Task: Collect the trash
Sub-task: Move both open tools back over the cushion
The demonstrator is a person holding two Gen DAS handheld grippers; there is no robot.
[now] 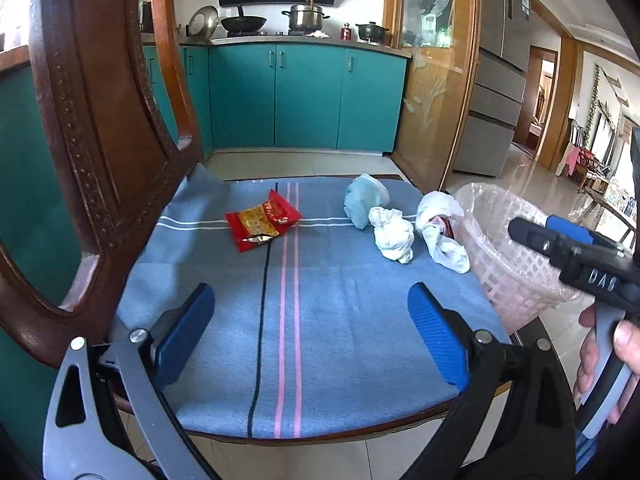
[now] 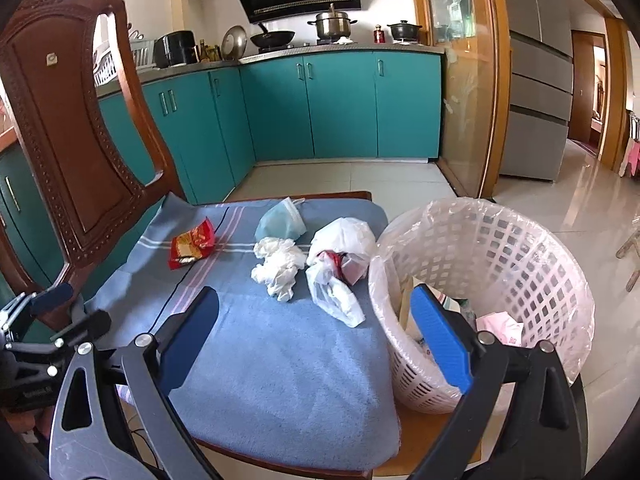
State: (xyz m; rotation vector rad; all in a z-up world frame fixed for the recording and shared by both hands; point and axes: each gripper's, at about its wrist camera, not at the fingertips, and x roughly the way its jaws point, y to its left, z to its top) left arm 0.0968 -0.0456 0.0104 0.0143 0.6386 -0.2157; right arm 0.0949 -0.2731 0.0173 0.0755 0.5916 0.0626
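On the chair's blue striped towel (image 1: 320, 320) lie a red snack wrapper (image 1: 262, 220) (image 2: 192, 248), a pale blue face mask (image 1: 366, 200) (image 2: 280, 220), a crumpled white tissue (image 1: 392, 234) (image 2: 278, 266) and a white plastic bag (image 1: 440, 224) (image 2: 340, 264). A white lattice basket (image 1: 508, 256) (image 2: 500, 264) lined with clear plastic stands at the seat's right edge, with some scraps inside. My left gripper (image 1: 312, 320) hovers open over the near part of the towel, holding nothing. My right gripper (image 2: 316, 320) is open too, its right finger in front of the basket rim.
The carved wooden chair back (image 1: 88, 120) (image 2: 68, 140) rises close on the left. Teal kitchen cabinets (image 1: 280, 96) and a tiled floor lie beyond the seat. A hand (image 1: 600, 360) grips the right tool's handle. The left tool (image 2: 60, 308) shows at the lower left.
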